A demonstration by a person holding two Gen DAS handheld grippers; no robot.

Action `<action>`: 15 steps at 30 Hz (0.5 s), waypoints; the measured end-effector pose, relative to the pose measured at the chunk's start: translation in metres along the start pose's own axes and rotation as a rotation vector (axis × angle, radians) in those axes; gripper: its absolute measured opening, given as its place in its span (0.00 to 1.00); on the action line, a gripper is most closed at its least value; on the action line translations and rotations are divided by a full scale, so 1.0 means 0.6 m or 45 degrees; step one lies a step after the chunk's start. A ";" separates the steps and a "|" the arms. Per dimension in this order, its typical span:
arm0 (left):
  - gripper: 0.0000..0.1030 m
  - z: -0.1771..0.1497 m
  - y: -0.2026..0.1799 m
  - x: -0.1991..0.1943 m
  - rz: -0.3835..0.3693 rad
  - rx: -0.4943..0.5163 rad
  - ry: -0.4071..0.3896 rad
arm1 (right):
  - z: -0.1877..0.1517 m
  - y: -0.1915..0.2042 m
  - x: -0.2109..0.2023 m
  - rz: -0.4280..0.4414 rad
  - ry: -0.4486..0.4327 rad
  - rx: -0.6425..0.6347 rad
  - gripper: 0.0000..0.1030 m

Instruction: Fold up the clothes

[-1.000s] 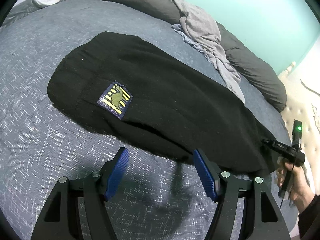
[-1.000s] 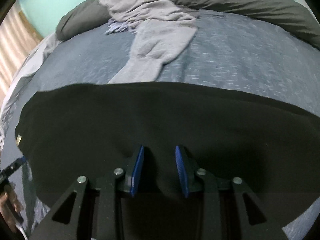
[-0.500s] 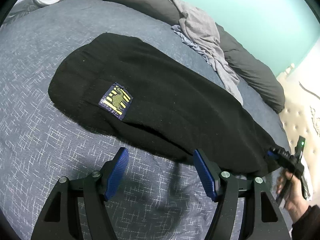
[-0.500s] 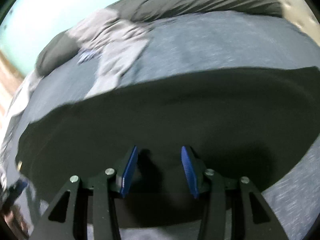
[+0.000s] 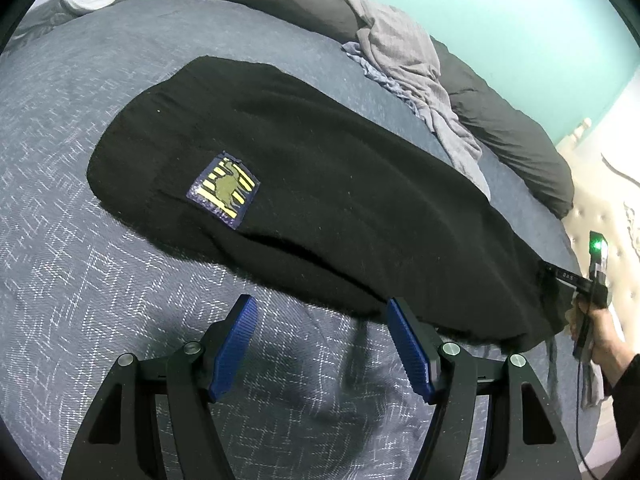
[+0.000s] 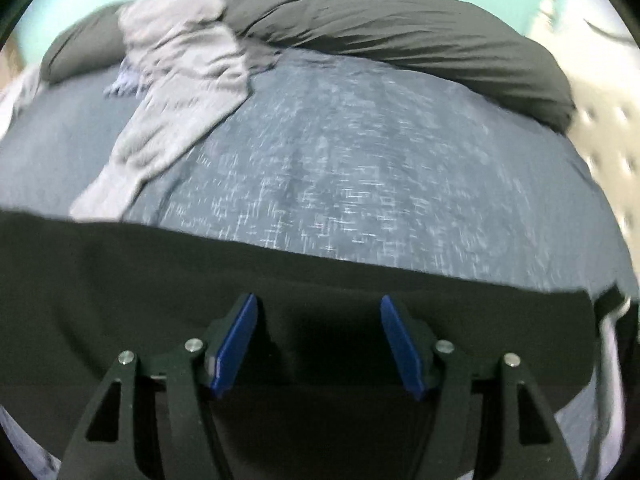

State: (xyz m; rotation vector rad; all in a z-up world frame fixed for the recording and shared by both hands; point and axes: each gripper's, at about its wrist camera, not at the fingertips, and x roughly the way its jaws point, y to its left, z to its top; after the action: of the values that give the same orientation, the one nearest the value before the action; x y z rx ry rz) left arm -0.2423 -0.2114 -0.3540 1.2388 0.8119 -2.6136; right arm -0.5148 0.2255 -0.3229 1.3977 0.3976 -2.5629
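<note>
Your left claw hangs tilted down, jaws wide, nothing between them. Your right claw has just been opening, jaws now apart, nothing gripped. Your right hand grips its handle.

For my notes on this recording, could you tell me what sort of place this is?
Most likely a bedroom. A black garment lies spread on a bed with a blue patterned cover, a dark duvet is bunched along the far edge, and a grey garment is draped nearby.
</note>
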 end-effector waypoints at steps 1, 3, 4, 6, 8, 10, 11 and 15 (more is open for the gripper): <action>0.69 0.000 0.000 0.000 0.001 0.002 -0.002 | 0.001 0.003 0.003 0.018 0.000 -0.021 0.49; 0.69 0.001 -0.001 -0.001 0.003 0.006 -0.006 | 0.003 0.013 0.011 0.045 0.008 -0.072 0.38; 0.69 0.001 0.000 0.000 0.005 0.006 -0.006 | 0.003 0.018 0.016 0.048 0.018 -0.100 0.31; 0.69 0.001 0.001 0.001 0.009 0.004 -0.003 | 0.002 0.027 0.025 0.063 0.034 -0.150 0.22; 0.69 0.000 0.002 0.002 0.011 0.002 0.000 | 0.002 0.034 0.031 0.075 0.043 -0.183 0.12; 0.69 0.000 0.000 0.003 0.011 0.003 0.000 | 0.006 0.034 0.030 0.075 0.035 -0.187 0.04; 0.69 0.000 -0.001 0.003 0.011 0.003 -0.001 | 0.008 0.032 0.028 0.068 0.027 -0.189 0.03; 0.69 0.000 -0.002 0.004 0.012 0.007 0.000 | 0.021 0.027 0.004 0.013 -0.052 -0.175 0.02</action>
State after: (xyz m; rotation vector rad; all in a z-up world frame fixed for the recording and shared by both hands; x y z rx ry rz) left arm -0.2442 -0.2099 -0.3554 1.2409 0.7981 -2.6103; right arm -0.5214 0.2059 -0.3207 1.2940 0.5465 -2.4993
